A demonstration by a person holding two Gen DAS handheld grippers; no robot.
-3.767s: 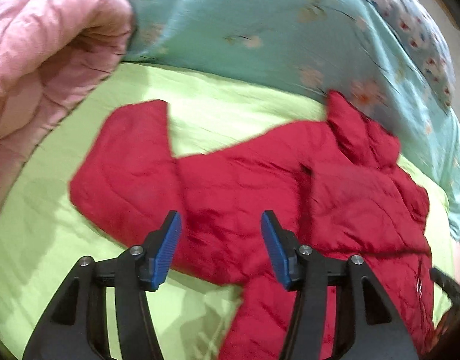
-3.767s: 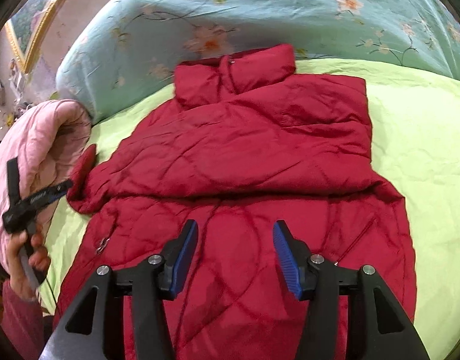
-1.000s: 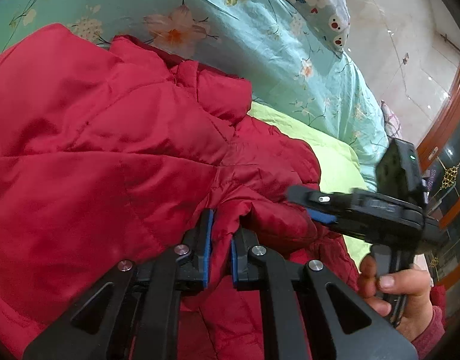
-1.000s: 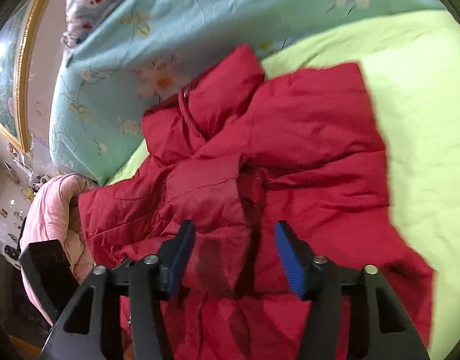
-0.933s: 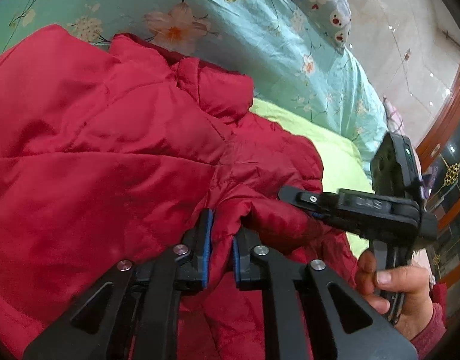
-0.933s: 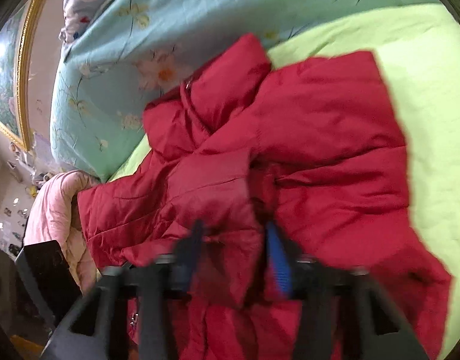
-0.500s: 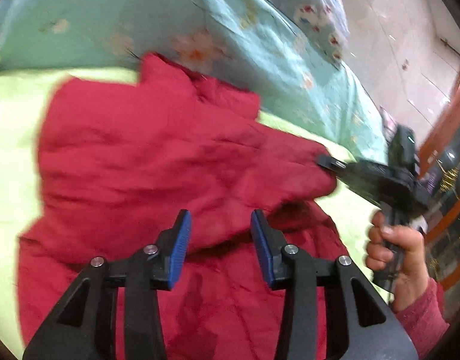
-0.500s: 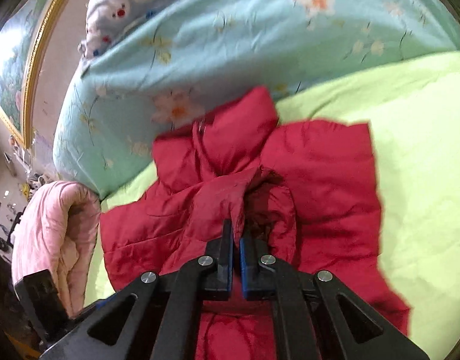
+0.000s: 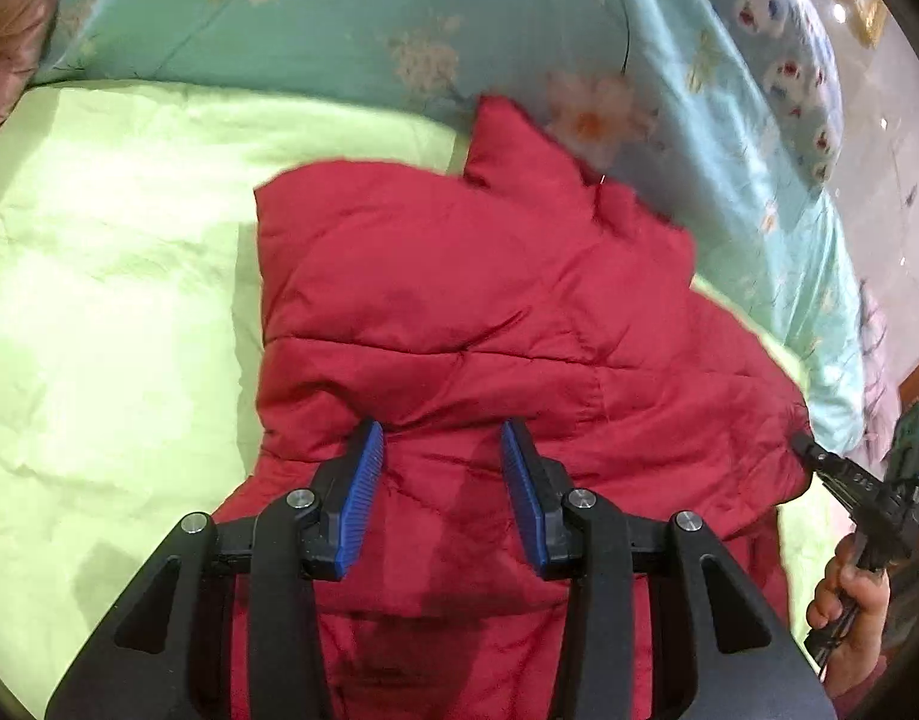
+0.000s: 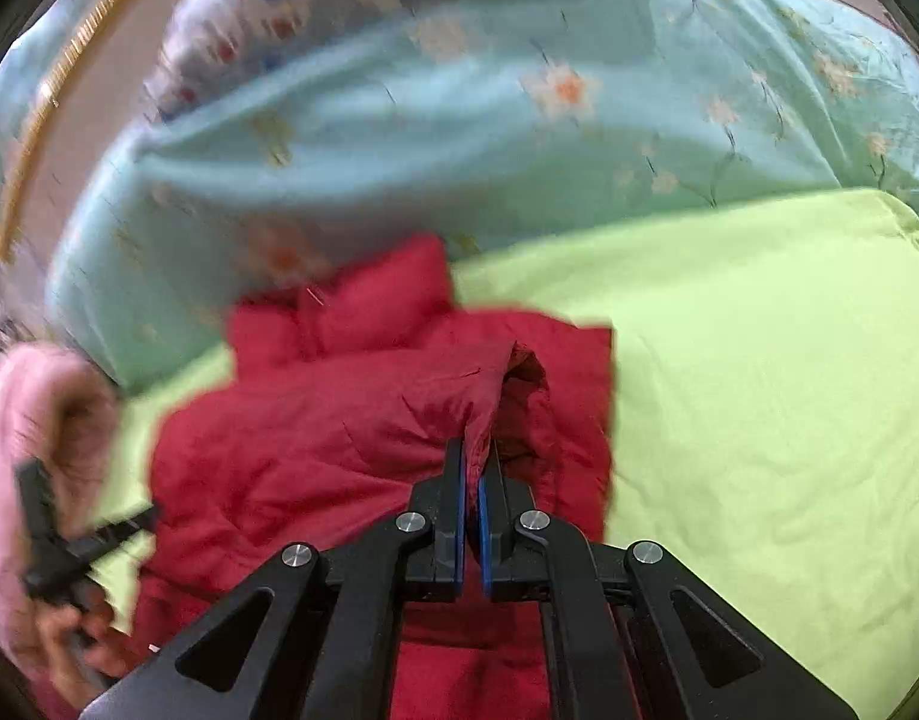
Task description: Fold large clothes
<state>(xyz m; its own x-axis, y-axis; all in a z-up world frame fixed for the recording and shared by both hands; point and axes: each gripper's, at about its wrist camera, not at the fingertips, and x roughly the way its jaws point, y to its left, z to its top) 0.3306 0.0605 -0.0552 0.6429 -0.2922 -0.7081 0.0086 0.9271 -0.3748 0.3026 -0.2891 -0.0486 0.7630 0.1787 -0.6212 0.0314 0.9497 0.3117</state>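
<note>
Jacket (image 9: 459,300): red quilted puffer, lying partly folded on the lime-green bed cover (image 9: 111,252), its collar (image 9: 519,162) up against the turquoise floral quilt (image 9: 351,18).
Jacket, right wrist view: the same garment (image 10: 315,432) sits left of centre, with one cuff or edge lifted off the rest.
Left tool (image 9: 441,474): jaws parted to a moderate gap, blue pads (image 9: 363,480) clear of the cloth, nothing between them; it hovers over the lower part of the jacket.
Right tool (image 10: 470,480): jaws pressed together on a raised fold of the red jacket, the cloth pinched between the blue pads (image 10: 459,498).
Right tool, seen from the left wrist: it (image 9: 813,456) meets the jacket's right-hand edge, with the person's hand (image 9: 849,606) gripping its handle at the frame's lower right.
Left tool, seen from the right wrist: a blurred black frame (image 10: 69,540) at the lower left, held beside the pink quilted blanket (image 10: 33,420).
Bedding: a pale pillow with small red and blue prints (image 9: 783,60) lies behind the floral quilt; the green cover stretches bare to the right in the right wrist view (image 10: 759,420).
Writing: small pale characters show on the right tool's arm in the left wrist view, too small and blurred to read; no brand or label is legible on the jacket.
Gilt frame (image 10: 69,60): a golden edge at the upper left, blurred.
</note>
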